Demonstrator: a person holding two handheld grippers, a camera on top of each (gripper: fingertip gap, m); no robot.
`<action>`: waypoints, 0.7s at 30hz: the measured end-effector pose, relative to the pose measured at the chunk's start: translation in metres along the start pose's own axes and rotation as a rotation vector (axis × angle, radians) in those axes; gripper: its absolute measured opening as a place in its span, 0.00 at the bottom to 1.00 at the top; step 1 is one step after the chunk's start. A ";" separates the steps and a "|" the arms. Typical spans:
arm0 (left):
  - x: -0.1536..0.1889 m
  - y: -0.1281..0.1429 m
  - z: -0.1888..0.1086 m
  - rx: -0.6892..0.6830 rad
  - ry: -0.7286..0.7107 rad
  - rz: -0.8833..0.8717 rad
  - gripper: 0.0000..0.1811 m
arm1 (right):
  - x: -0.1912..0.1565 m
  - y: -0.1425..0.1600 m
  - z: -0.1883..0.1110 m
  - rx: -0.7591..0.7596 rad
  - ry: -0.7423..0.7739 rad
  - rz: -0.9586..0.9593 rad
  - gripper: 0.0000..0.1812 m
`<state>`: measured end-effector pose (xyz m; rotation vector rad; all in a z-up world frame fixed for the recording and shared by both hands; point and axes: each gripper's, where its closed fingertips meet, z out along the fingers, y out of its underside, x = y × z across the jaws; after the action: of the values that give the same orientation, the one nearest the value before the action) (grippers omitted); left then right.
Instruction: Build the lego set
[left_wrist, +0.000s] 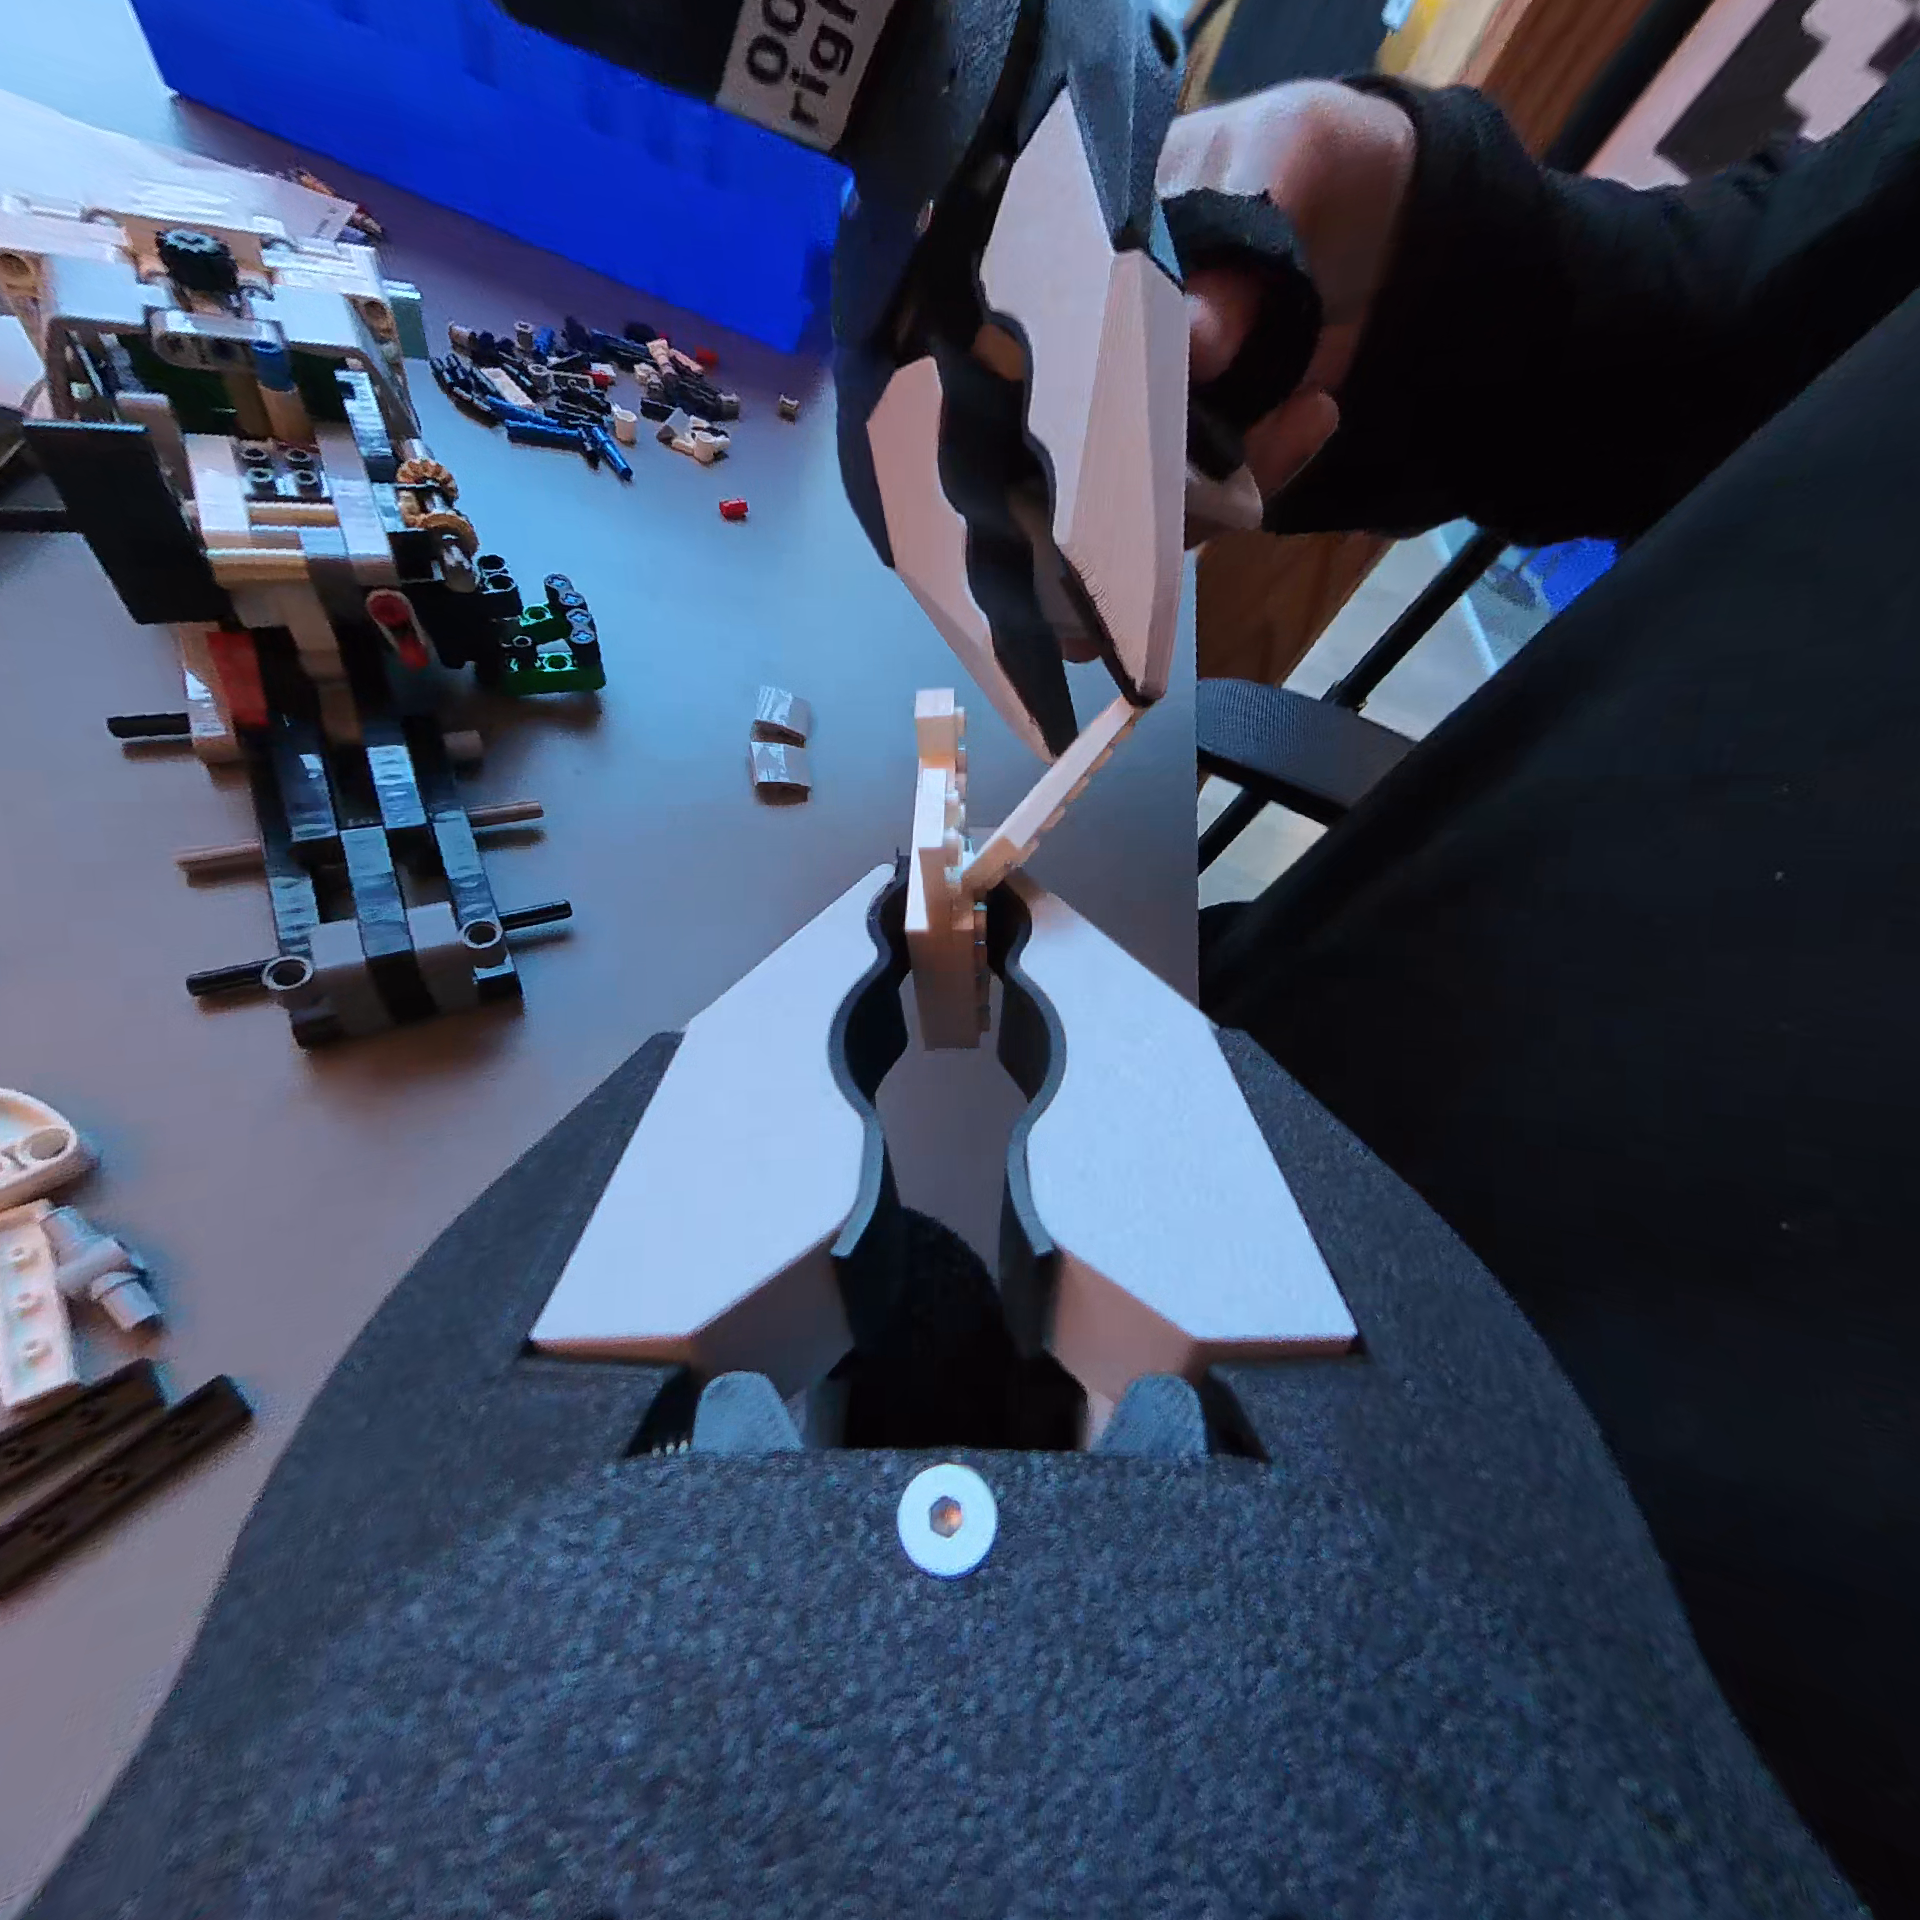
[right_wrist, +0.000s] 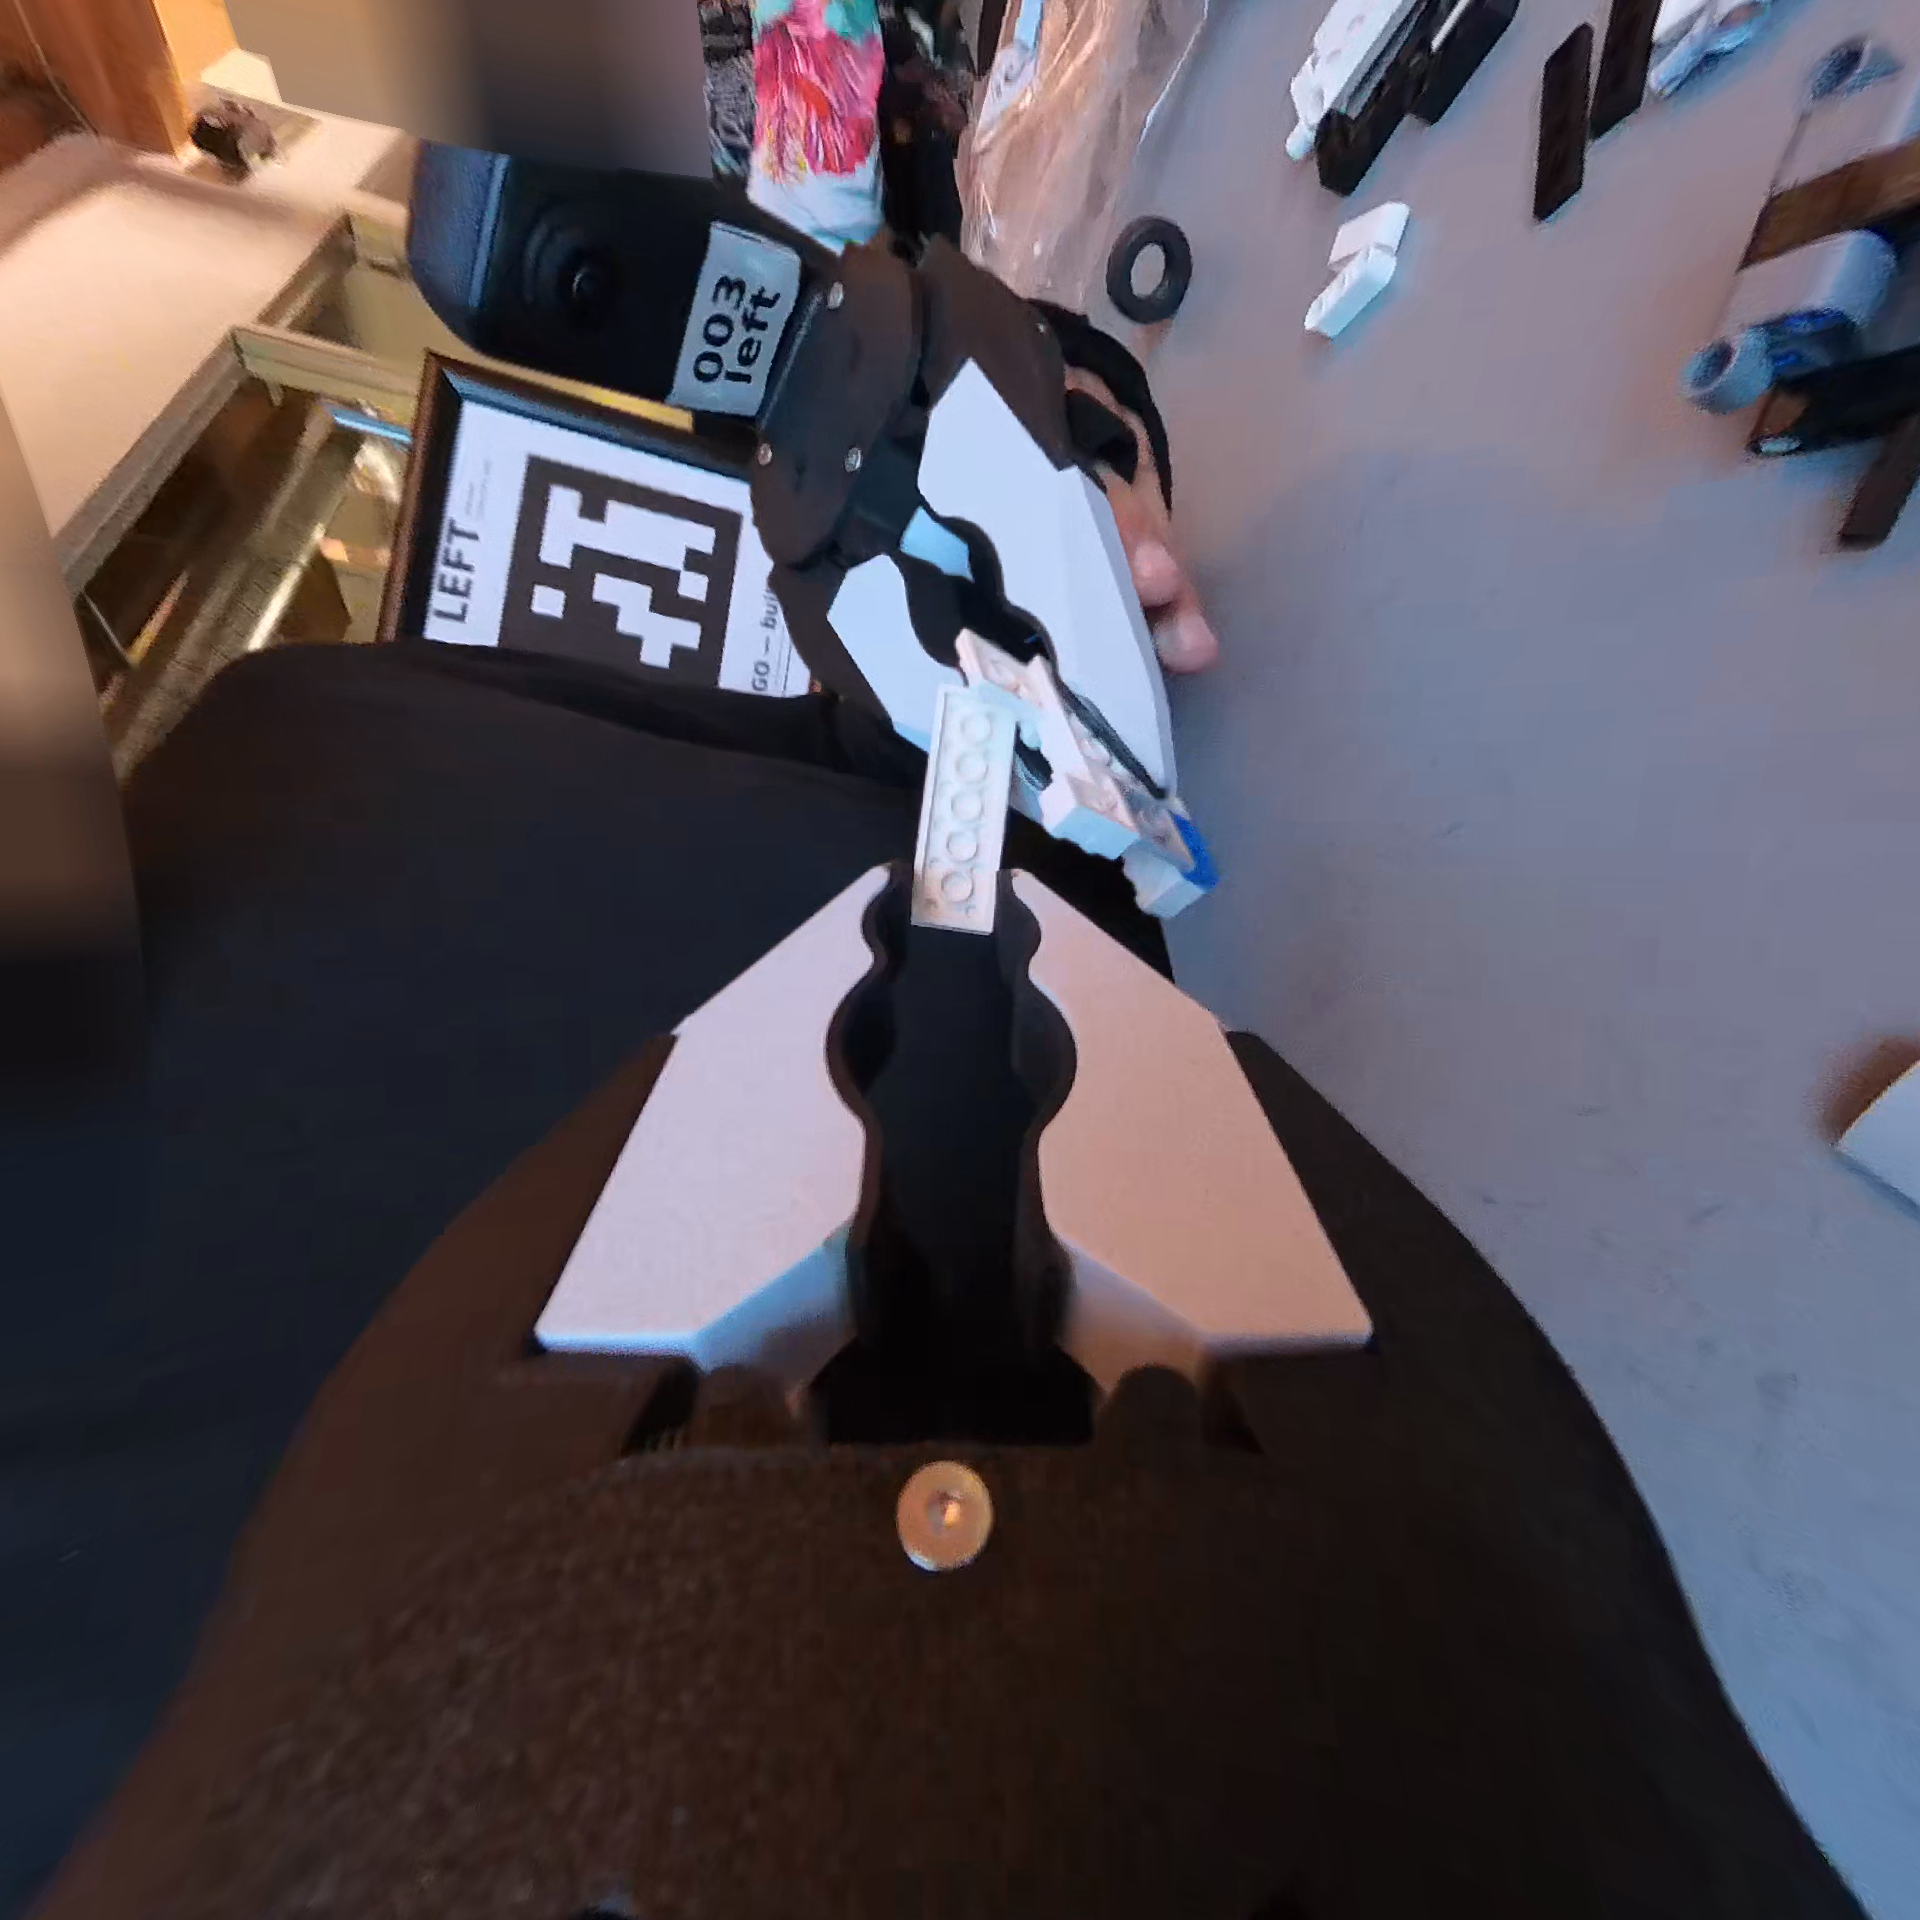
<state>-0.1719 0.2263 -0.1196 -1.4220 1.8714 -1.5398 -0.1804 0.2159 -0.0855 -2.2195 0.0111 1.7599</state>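
Note:
My left gripper (left_wrist: 951, 894) is shut on a white lego sub-assembly (left_wrist: 940, 935) and holds it upright above the table's edge. My right gripper (left_wrist: 1091, 717) comes in from above, shut on a long white studded plate (left_wrist: 1049, 800). The plate's free end touches the studded side of the sub-assembly. In the right wrist view, my right gripper (right_wrist: 951, 883) grips the near end of the plate (right_wrist: 961, 810). The plate's far end meets the sub-assembly (right_wrist: 1081, 748), which sits between the fingers of the left gripper (right_wrist: 1112, 821).
A partly built lego model (left_wrist: 312, 582) stands at the left of the table. Behind it are a pile of small pieces (left_wrist: 592, 395) and a blue bin (left_wrist: 499, 135). Two grey pieces (left_wrist: 779, 743) and white and black parts (left_wrist: 62, 1299) lie nearby. A black ring (right_wrist: 1148, 272) lies on the table. Less than 4 cm separates the two grippers' tips.

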 end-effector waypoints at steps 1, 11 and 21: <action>-0.001 0.000 0.000 0.010 -0.001 -0.027 0.06 | 0.000 -0.003 -0.001 -0.014 0.018 -0.012 0.08; 0.008 0.005 0.008 0.091 0.056 -0.329 0.06 | 0.020 -0.025 0.000 0.013 0.152 -0.120 0.00; -0.014 0.027 0.006 0.064 -0.025 -0.531 0.06 | 0.032 -0.044 -0.029 0.207 0.373 -0.387 0.02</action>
<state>-0.1742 0.2325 -0.1494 -2.0055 1.4807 -1.7728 -0.1365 0.2564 -0.1001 -2.1840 -0.1381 1.0821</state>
